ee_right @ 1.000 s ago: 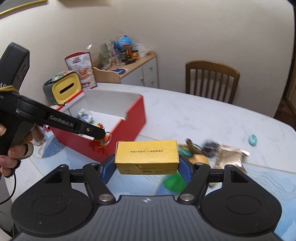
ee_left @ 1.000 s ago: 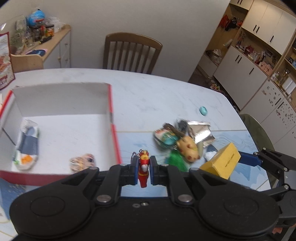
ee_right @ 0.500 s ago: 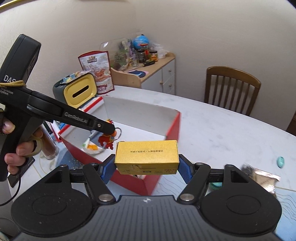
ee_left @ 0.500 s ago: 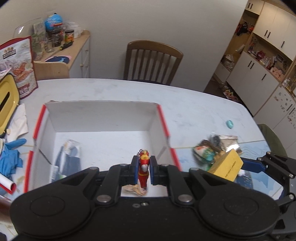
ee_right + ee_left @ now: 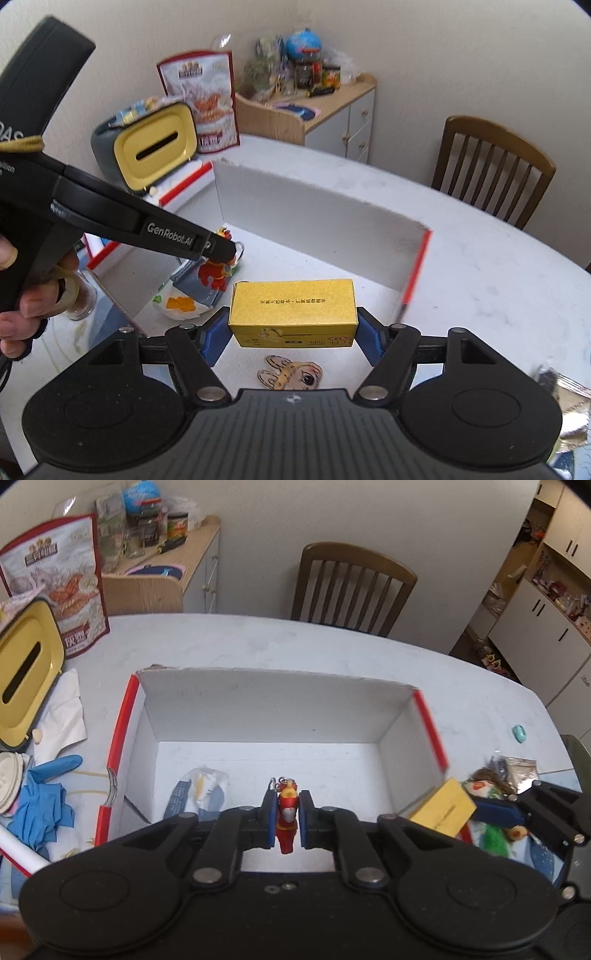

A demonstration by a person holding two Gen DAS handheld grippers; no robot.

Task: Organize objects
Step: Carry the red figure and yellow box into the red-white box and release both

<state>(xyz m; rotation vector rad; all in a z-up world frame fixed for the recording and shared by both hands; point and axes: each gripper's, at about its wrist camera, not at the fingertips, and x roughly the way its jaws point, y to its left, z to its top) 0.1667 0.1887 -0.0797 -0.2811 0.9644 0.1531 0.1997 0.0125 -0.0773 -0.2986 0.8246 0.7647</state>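
1. A wooden chair (image 5: 354,587) stands beyond the tabletop (image 5: 295,646), ahead of the left gripper.
2. A yellow-faced tissue holder (image 5: 27,675) sits far left of that gripper.
3. Crumpled blue gloves (image 5: 40,805), probably, lie nearer left.
4. White cabinets (image 5: 535,642) line the right.

A pale marbled bench (image 5: 332,653) stands before a plain cream wall (image 5: 266,524), with a brown slatted wooden chair (image 5: 351,587) behind it, a light wood sideboard (image 5: 332,107) in the corner and white cupboards (image 5: 546,635) at the right.
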